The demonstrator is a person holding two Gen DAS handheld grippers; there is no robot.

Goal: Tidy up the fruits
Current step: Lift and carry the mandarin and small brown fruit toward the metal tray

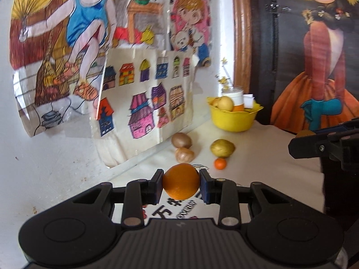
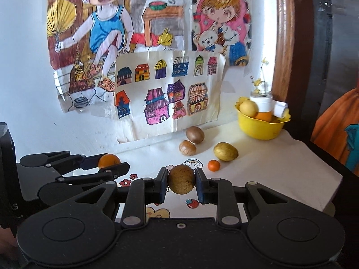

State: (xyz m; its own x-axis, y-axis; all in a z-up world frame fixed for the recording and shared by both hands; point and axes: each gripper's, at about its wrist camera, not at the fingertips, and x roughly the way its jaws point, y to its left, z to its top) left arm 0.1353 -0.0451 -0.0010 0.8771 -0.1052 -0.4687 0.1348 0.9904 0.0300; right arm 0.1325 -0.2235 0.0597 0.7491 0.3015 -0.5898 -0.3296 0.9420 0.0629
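Observation:
My left gripper [image 1: 181,185] is shut on an orange [image 1: 180,181], held above the white cloth. My right gripper [image 2: 181,180] is shut on a round golden-brown fruit [image 2: 181,179]. In the right wrist view the left gripper [image 2: 105,164] shows at the left with its orange [image 2: 108,161]. On the cloth ahead lie two brown kiwis [image 2: 194,134] [image 2: 187,148], a golden fruit [image 2: 225,151] and a small tangerine [image 2: 213,165]. A yellow bowl [image 2: 260,127] at the back right holds a yellow fruit [image 2: 248,108] and an orange fruit [image 2: 263,116].
Children's drawings [image 2: 167,89] hang on the white wall behind the fruits. A white jar with yellow flowers [image 2: 261,100] stands in or behind the bowl. A wooden frame [image 2: 283,44] and a dark painted panel [image 1: 314,56] stand at the right. The table edge [image 2: 325,168] drops off at right.

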